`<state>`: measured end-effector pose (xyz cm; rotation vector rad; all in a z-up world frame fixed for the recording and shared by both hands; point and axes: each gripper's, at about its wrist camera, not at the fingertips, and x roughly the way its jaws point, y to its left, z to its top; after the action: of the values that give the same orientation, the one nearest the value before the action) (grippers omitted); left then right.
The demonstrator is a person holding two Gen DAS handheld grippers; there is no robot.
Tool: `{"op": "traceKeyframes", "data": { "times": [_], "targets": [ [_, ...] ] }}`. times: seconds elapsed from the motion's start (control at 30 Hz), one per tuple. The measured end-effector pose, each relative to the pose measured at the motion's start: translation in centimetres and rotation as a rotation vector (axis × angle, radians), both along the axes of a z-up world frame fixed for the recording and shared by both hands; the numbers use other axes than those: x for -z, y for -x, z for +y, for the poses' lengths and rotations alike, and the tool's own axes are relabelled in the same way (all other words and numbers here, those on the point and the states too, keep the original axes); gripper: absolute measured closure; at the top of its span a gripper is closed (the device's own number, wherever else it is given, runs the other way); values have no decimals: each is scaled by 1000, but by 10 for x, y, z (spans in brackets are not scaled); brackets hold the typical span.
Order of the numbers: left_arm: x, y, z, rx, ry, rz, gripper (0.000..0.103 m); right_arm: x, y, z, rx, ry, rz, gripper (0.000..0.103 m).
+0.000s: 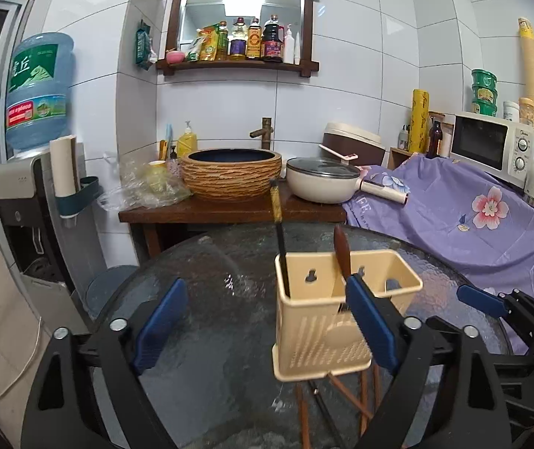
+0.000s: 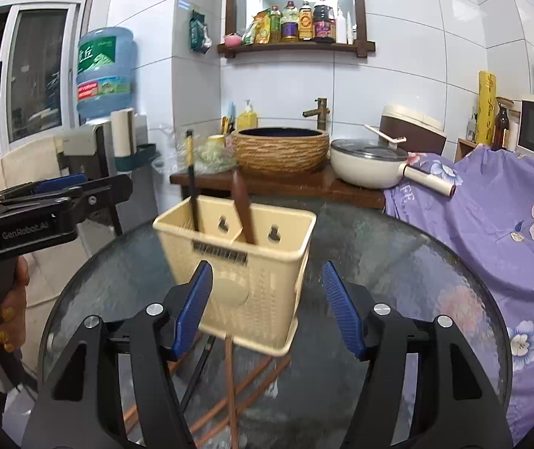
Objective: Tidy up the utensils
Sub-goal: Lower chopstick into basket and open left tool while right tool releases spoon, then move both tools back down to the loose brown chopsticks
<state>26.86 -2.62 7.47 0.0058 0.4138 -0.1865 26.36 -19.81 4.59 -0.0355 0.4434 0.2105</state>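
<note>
With both my tongs spread and gripping nothing, I judge I'm between picks: two utensils are in the holder, more lie on the table.

Left gripper [image 1: 267,323]: jaws wide apart, only bare glass between the pads. The cream utensil holder [image 1: 327,321] sits just ahead and toward its right pad, which overlaps the holder's front in the left wrist view; I can't tell if it touches.

Right gripper [image 2: 267,310]: jaws partly spread, empty. The holder stands right ahead of it, its lower front showing in the gap between the pads, no pad pressing on it.

In the holder: a black-handled utensil [image 2: 191,183] upright in the compartment on the left, a brown wooden handle [image 2: 242,205] leaning at the middle divider. Which compartment that one is in, I can't say.

Still loose: chopsticks [image 2: 229,385], reddish-brown, crossed on the round glass table [image 2: 435,262], under and behind my right jaws, close to the holder's base. A dark stick lies among them, blurred.

Next move, as I judge it: tilt one gripper down toward the pile, single out one chopstick, pinch near an end, lift it over the rim and drop it in. Thin sticks on glass will slide, and they overlap, so the pinch needs care. The holder looks light; the other gripper may have to steady it.
</note>
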Motion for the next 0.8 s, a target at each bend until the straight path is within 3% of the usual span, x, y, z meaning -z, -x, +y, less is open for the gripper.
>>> {"op": "traceKeyframes", "data": {
  "times": [0.23, 0.43, 0.8],
  "targets": [
    [42, 22, 1, 19, -71, 125, 9, 28, 28, 4, -27, 23, 97, 35],
    [77, 41, 5, 25, -73, 203, 9, 50, 44, 1, -12, 17, 155, 35],
    [109, 61, 13, 8, -85, 283, 11, 80, 56, -3, -3, 15, 250, 35]
  ]
}}
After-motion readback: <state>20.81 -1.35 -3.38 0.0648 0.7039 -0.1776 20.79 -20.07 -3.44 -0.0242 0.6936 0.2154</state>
